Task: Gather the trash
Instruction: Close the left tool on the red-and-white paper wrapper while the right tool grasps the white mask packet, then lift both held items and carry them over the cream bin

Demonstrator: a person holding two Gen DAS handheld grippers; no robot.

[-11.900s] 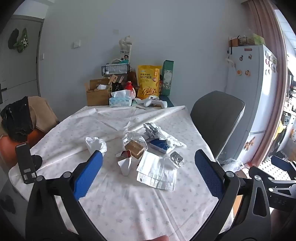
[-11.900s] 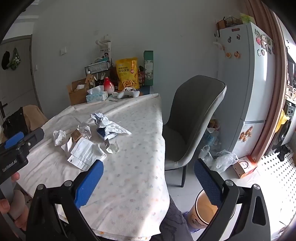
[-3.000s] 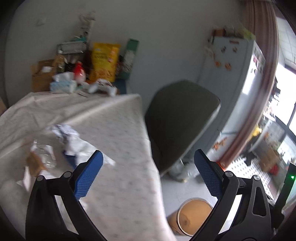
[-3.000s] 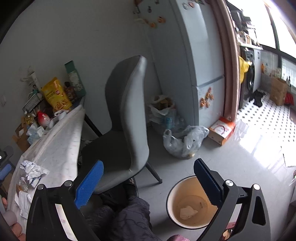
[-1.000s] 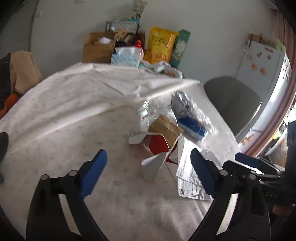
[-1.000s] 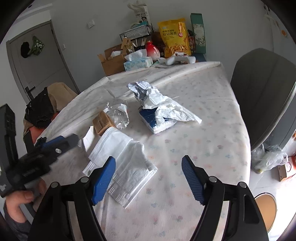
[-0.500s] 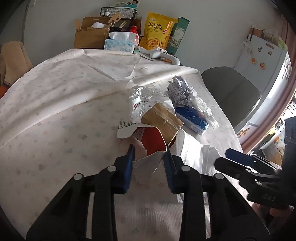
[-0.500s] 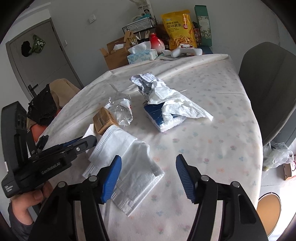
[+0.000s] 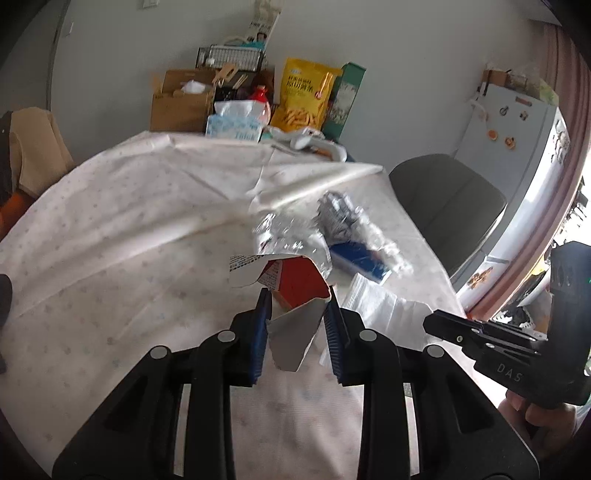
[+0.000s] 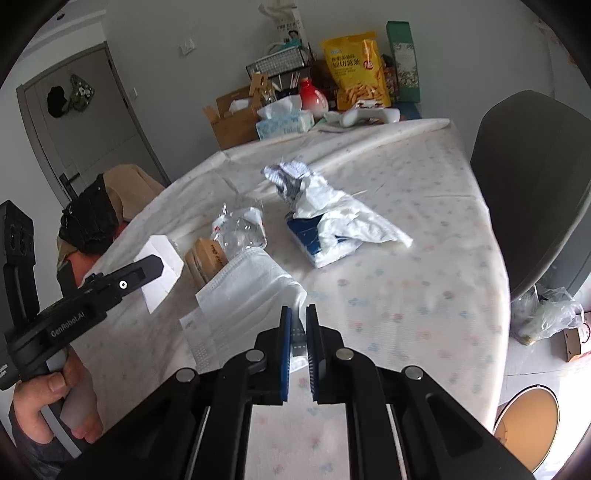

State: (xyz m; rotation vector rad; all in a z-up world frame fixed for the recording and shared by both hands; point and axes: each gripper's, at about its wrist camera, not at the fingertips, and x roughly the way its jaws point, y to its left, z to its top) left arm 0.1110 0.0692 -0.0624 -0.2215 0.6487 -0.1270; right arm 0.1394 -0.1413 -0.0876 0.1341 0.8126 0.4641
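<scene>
Jaws closing: left gripper [image 9: 297, 308] pinching torn red-and-white carton [image 9: 291, 295], right gripper [image 10: 298, 326] nipping face-mask packet [image 10: 255, 291] corner. Lift both straight, clear of remaining wrappers beyond; squeeze firmly, avoid snagging tablecloth [image 10: 406, 258].

A plain pale grey wall [image 10: 184, 22] fills the upper frame, with a grey door [image 10: 85, 122] at upper left, a dark grey moulded chair [image 10: 532, 192] at right, a white fridge [image 9: 517, 155] beside a pink curtain [image 9: 576, 122], and daylit pale floor [image 10: 535, 362] at lower right.
</scene>
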